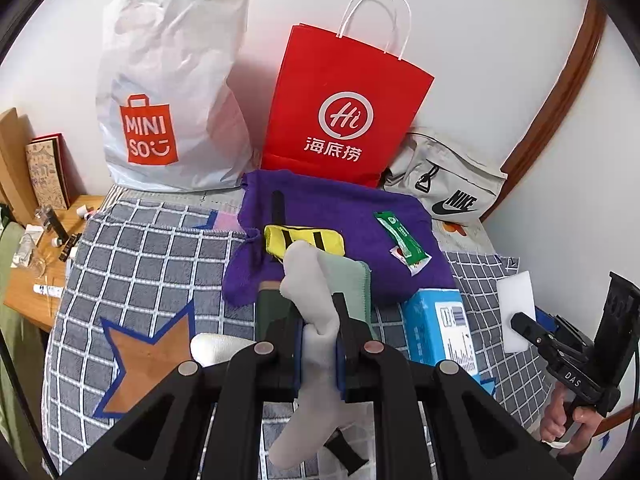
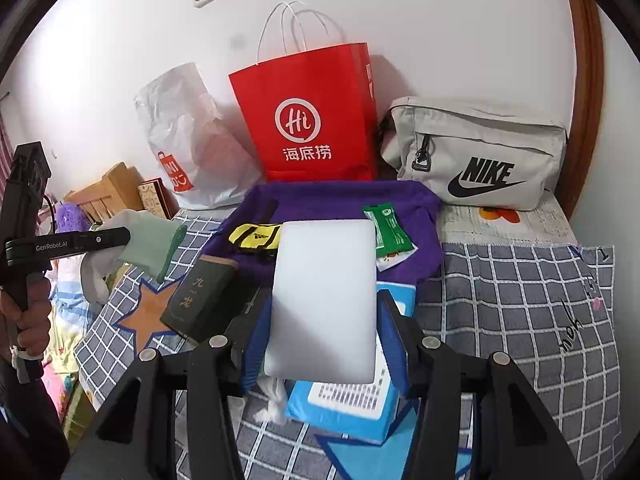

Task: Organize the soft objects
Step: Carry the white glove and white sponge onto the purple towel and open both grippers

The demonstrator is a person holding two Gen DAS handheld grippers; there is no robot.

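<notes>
My left gripper (image 1: 318, 320) is shut on a grey-and-green sock (image 1: 316, 280) and holds it above the checked blanket (image 1: 152, 256); the sock also shows in the right wrist view (image 2: 140, 244). My right gripper (image 2: 324, 320) is shut on a white sponge block (image 2: 324, 300), which also shows in the left wrist view (image 1: 518, 312). A purple towel (image 1: 344, 216) lies ahead, with a yellow-black band (image 1: 304, 240) and a green sachet (image 1: 400, 240) on it. A red paper bag (image 1: 340, 108), a white Miniso bag (image 1: 168, 92) and a grey Nike pouch (image 2: 476, 152) stand by the wall.
A blue box (image 2: 352, 400) lies under my right gripper. A dark green box (image 2: 200, 296) lies left of it. A wooden bedside table (image 1: 36, 264) with small items stands at the left. The wall is close behind the bags.
</notes>
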